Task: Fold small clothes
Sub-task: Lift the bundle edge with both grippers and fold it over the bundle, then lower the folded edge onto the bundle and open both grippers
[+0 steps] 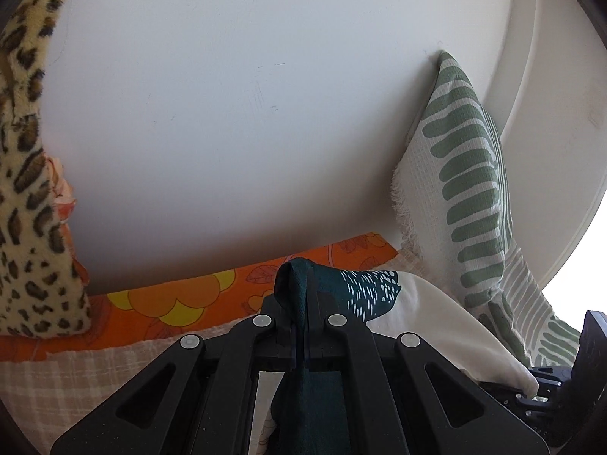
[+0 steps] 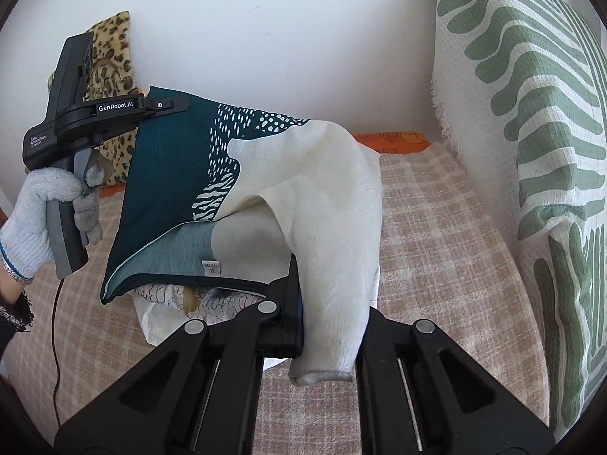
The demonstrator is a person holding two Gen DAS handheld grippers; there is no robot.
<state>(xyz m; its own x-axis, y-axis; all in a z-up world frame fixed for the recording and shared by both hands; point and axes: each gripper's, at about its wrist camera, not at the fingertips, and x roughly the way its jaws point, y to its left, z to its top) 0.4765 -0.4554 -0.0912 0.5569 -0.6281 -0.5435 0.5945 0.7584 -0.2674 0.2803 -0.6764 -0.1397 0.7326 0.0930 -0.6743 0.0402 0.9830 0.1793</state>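
A small garment, dark teal (image 2: 170,174) with white speckles on one side and cream (image 2: 326,197) on the other, hangs stretched in the air between both grippers. My left gripper (image 1: 299,295) is shut on its teal corner (image 1: 294,284); it also shows in the right wrist view (image 2: 167,105), held by a gloved hand. My right gripper (image 2: 299,303) is shut on the cream edge, which drapes over its fingers. The cream part also shows in the left wrist view (image 1: 447,326). A size label (image 2: 210,268) faces me on the inner side.
Below lies a beige checked bed cover (image 2: 436,250). A green-and-white leaf cushion (image 2: 531,121) leans on the white wall at the right, a leopard-print cushion (image 1: 26,189) at the left. An orange floral cloth (image 1: 189,295) runs along the wall. Another patterned cloth (image 2: 167,303) lies under the garment.
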